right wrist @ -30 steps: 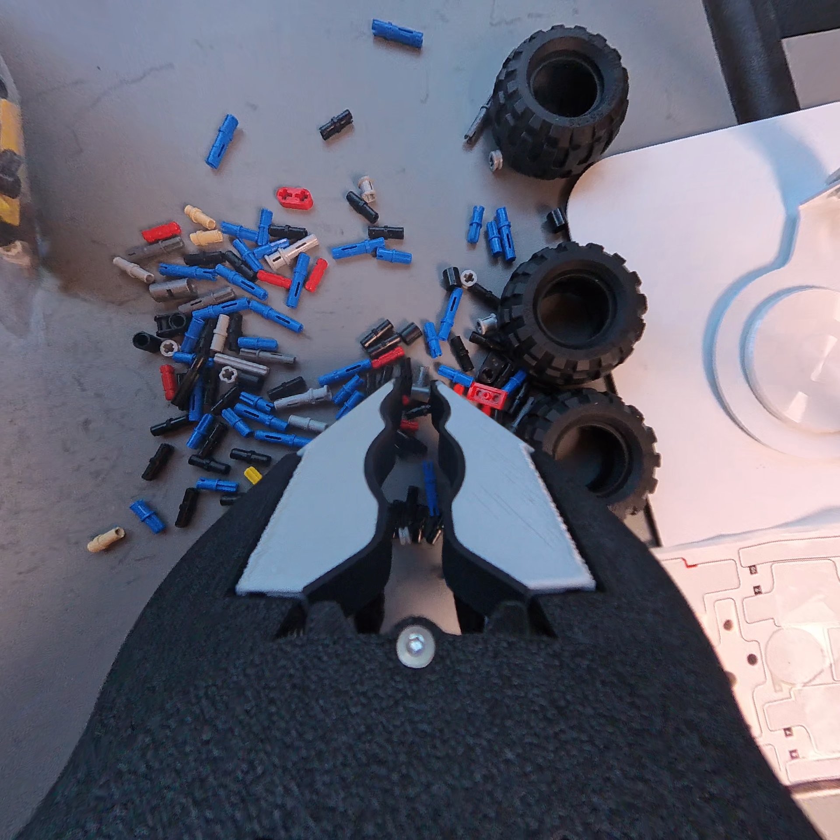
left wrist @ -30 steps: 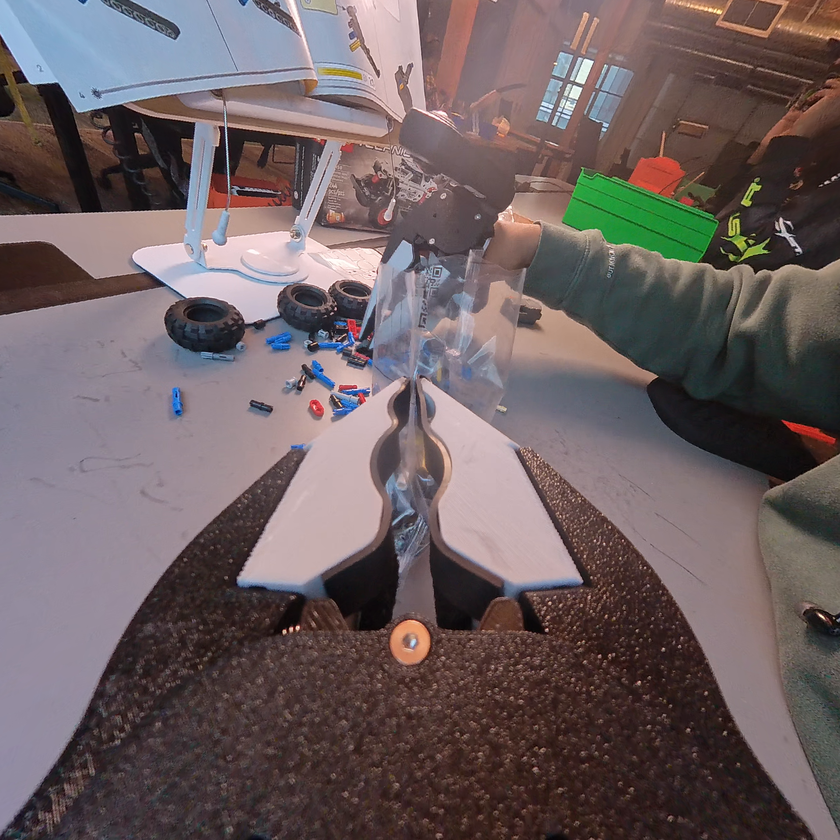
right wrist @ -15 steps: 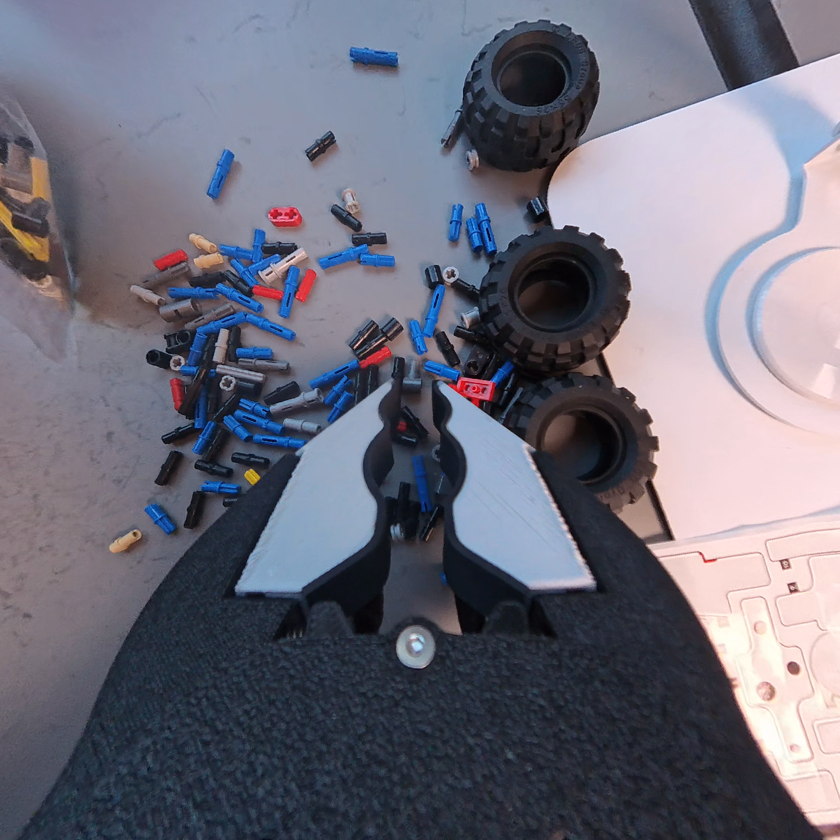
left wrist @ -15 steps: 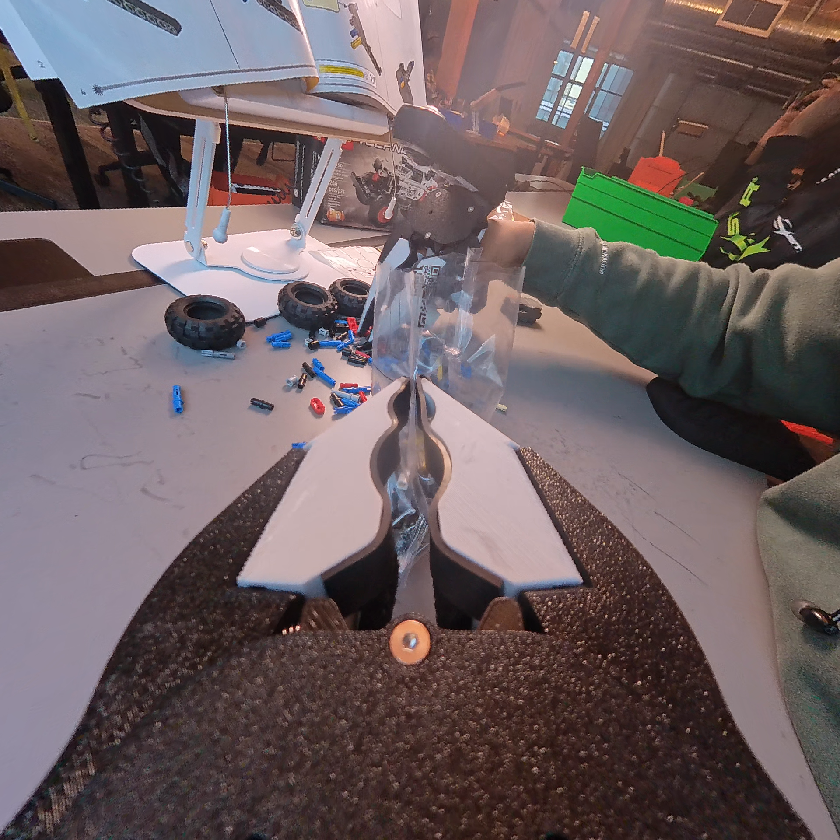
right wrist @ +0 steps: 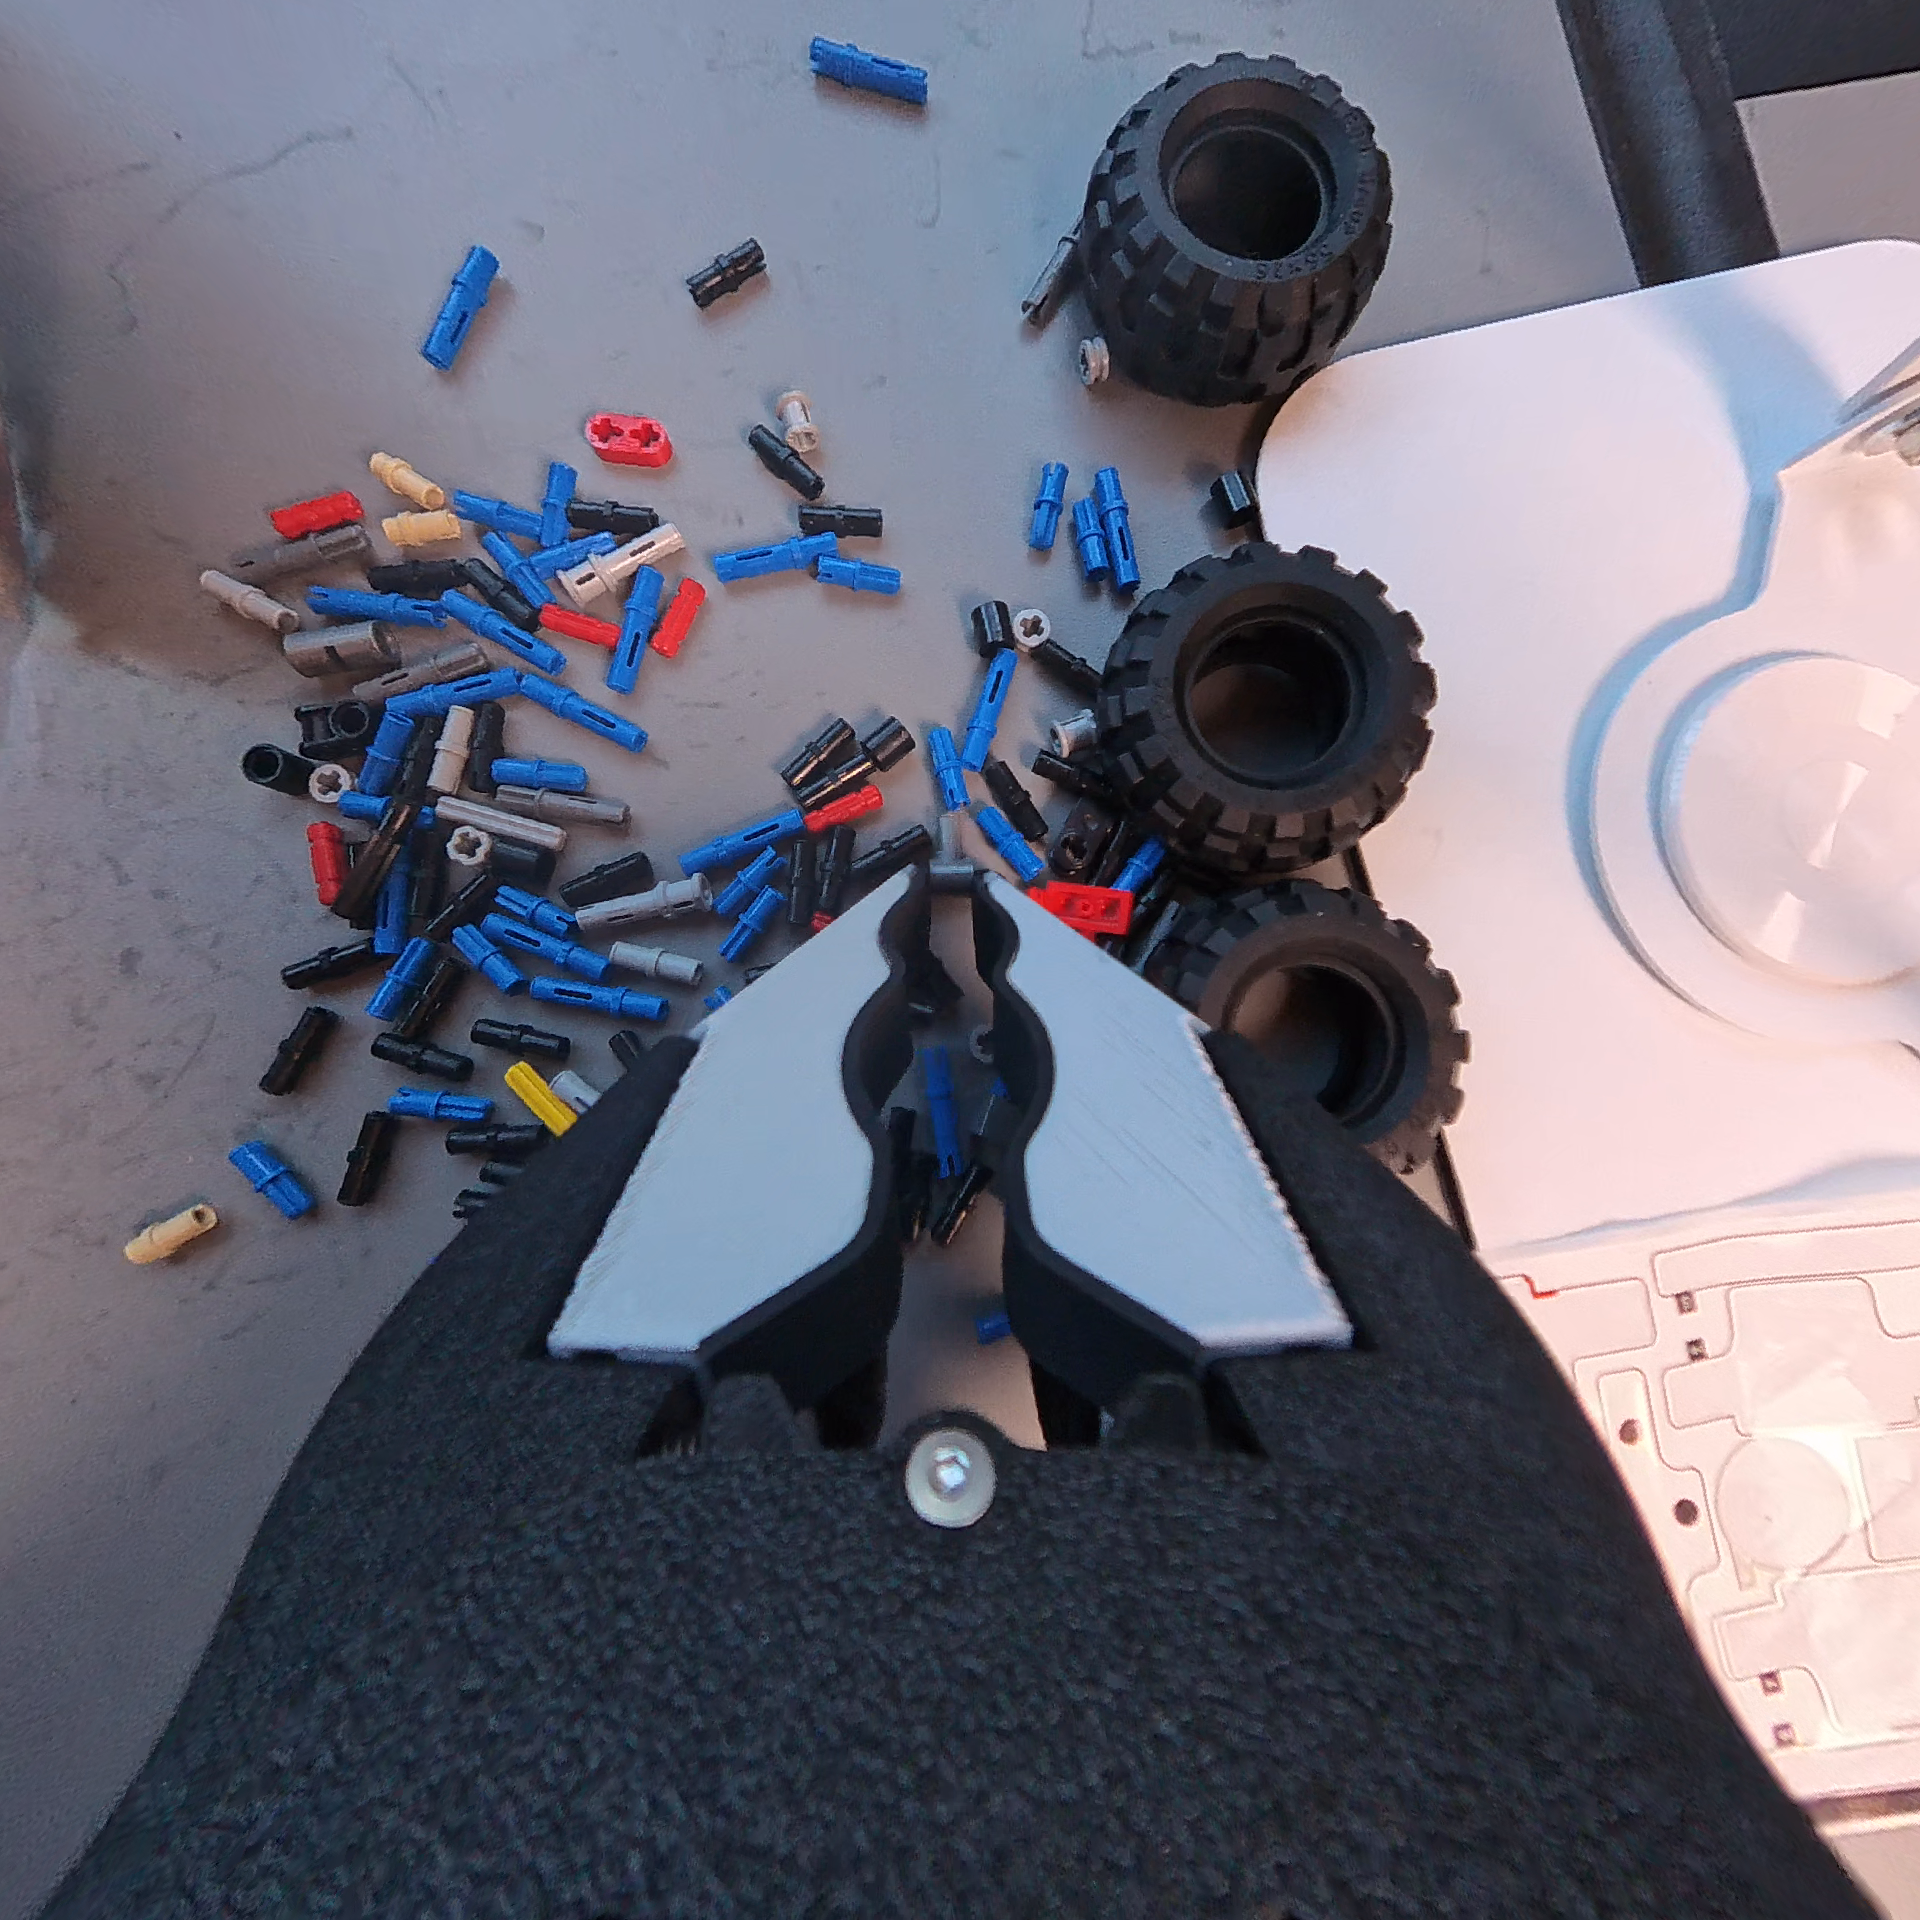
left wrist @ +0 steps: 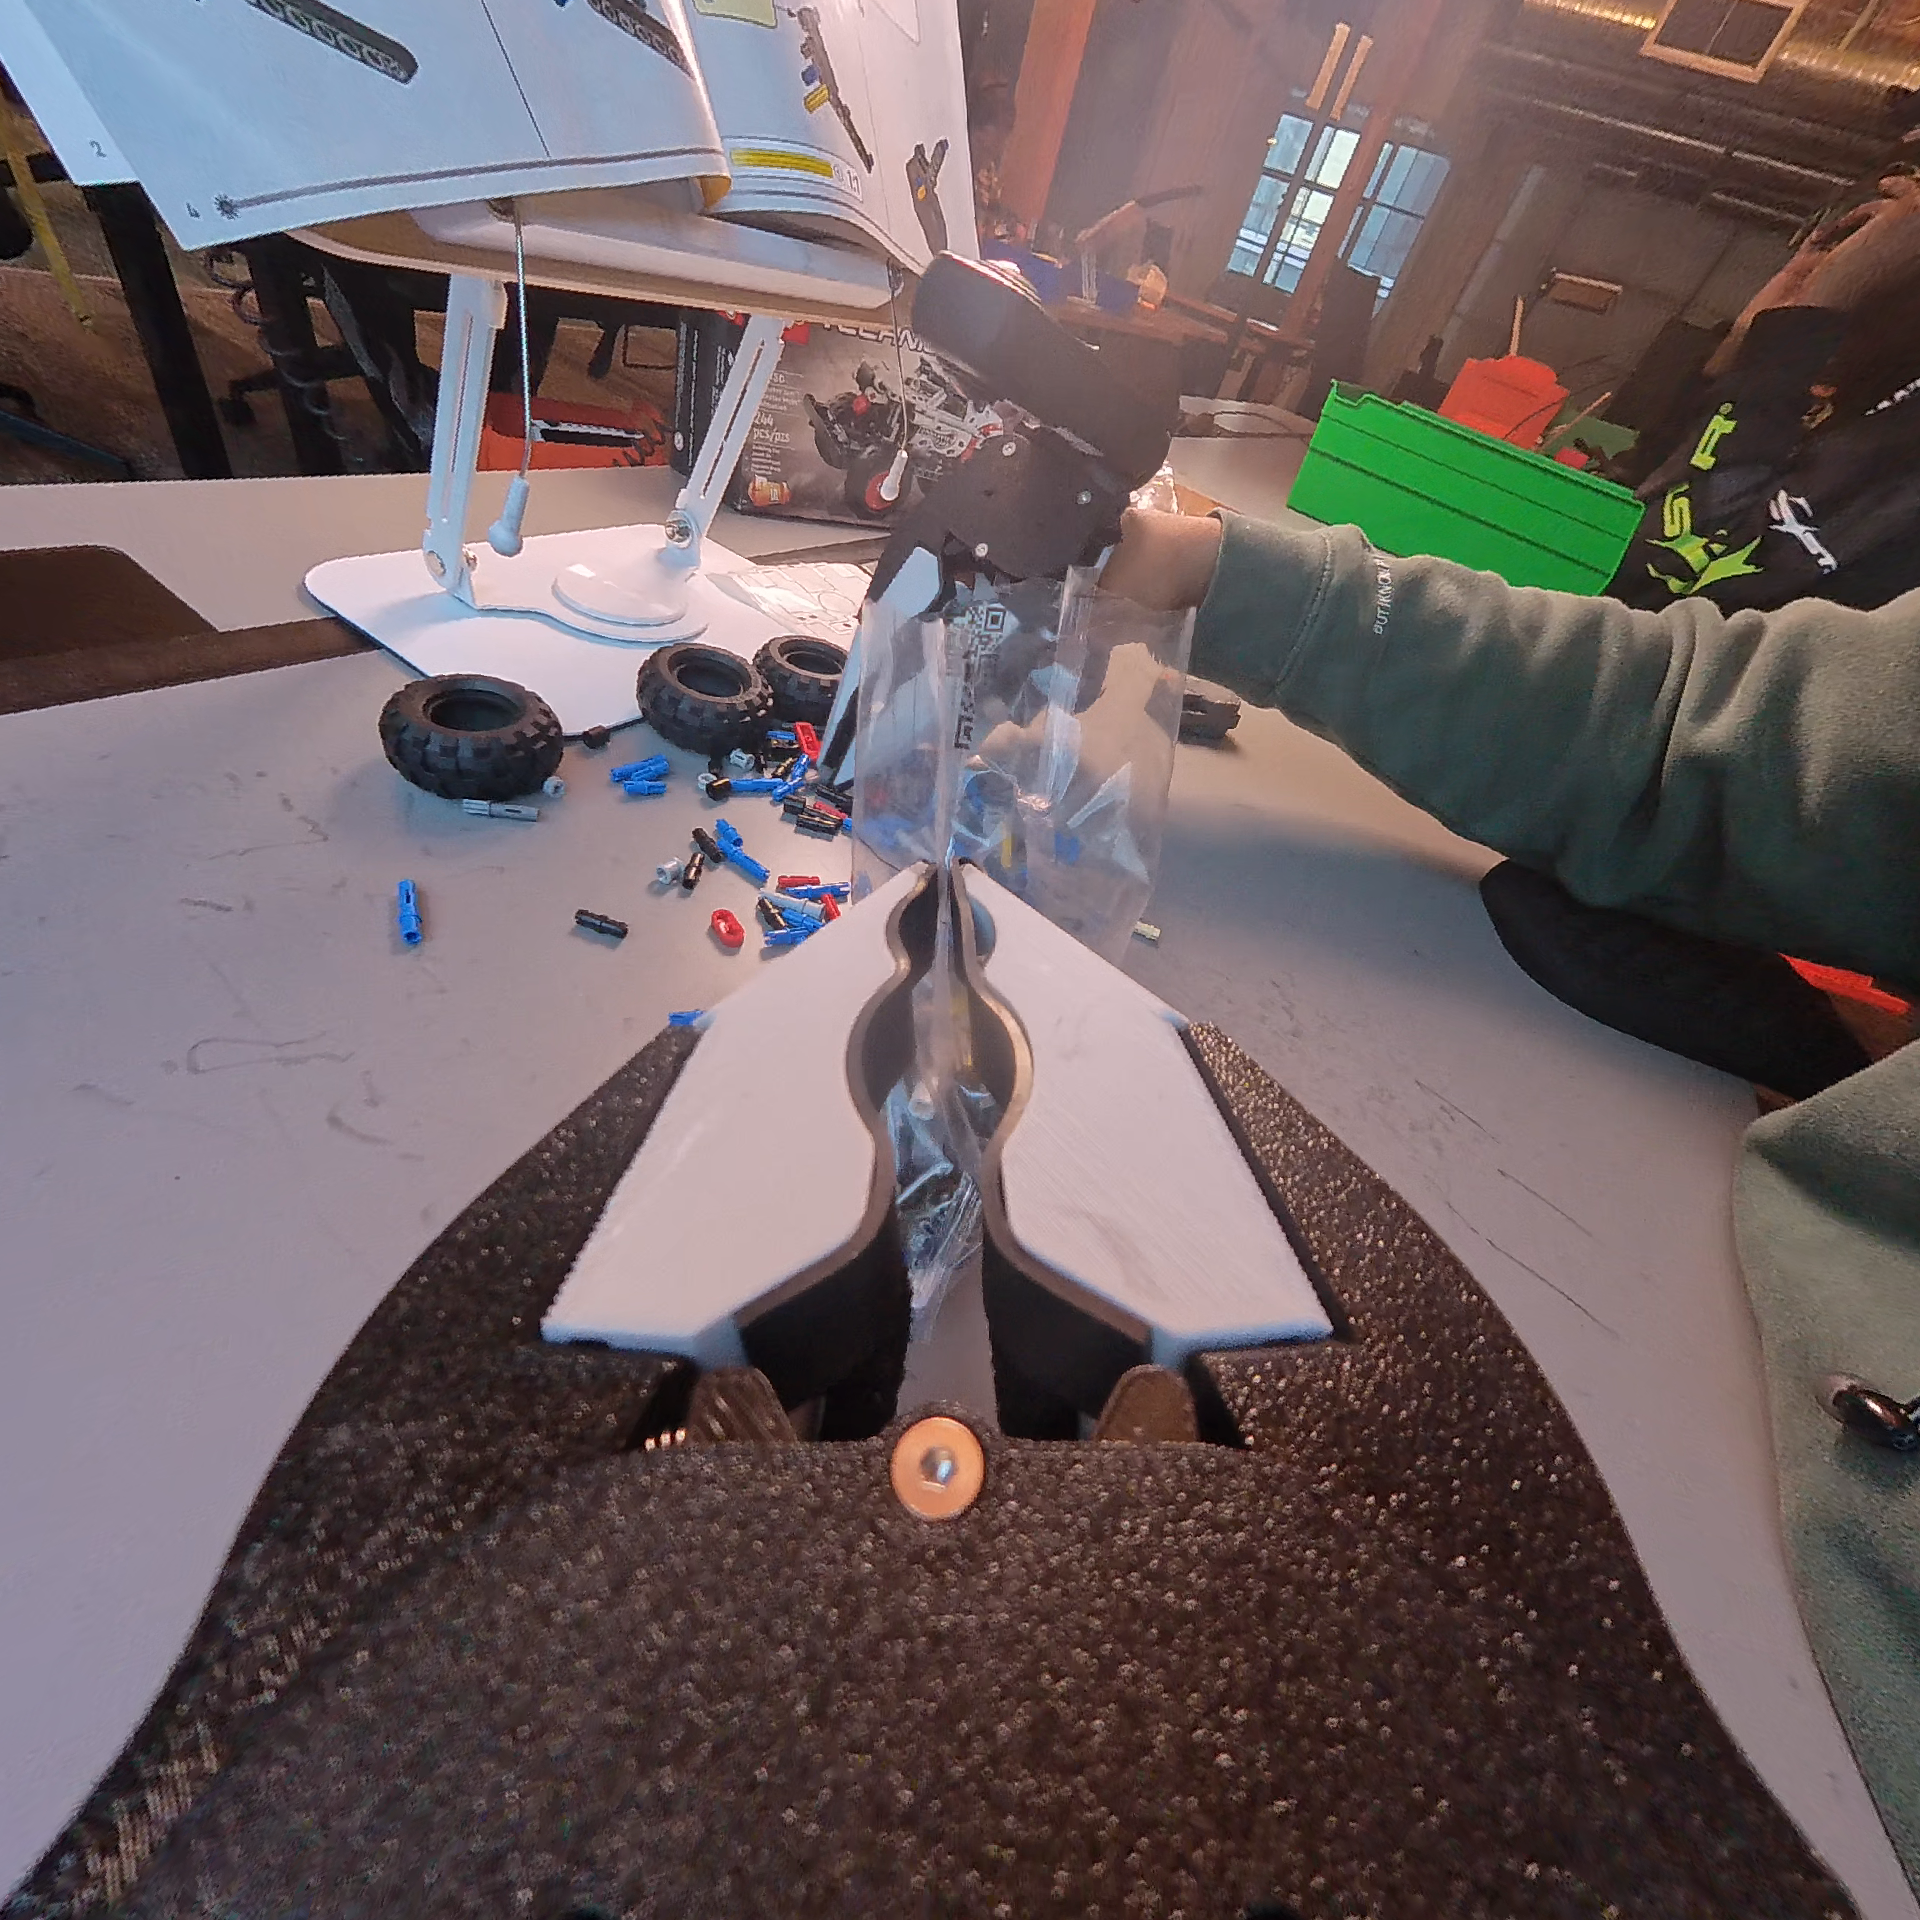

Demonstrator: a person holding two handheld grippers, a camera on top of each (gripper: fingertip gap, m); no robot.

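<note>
Upright, clear bag [left wrist: 1023, 748] pinched in left fingers [left wrist: 727, 1101]; right fingers [right wrist: 1127, 1049] tight on grey pin [right wrist: 948, 860].

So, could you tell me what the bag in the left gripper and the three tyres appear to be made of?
The bag looks like thin clear plastic film: see-through, creased, with glossy highlights. The left gripper pinches it shut. The tyres look like matte black rubber or soft plastic with knobbly tread; which one cannot be told by sight.

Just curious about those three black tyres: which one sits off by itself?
The farthest tyre, beyond the right gripper. The other two crowd together beside the white stand base.
</note>
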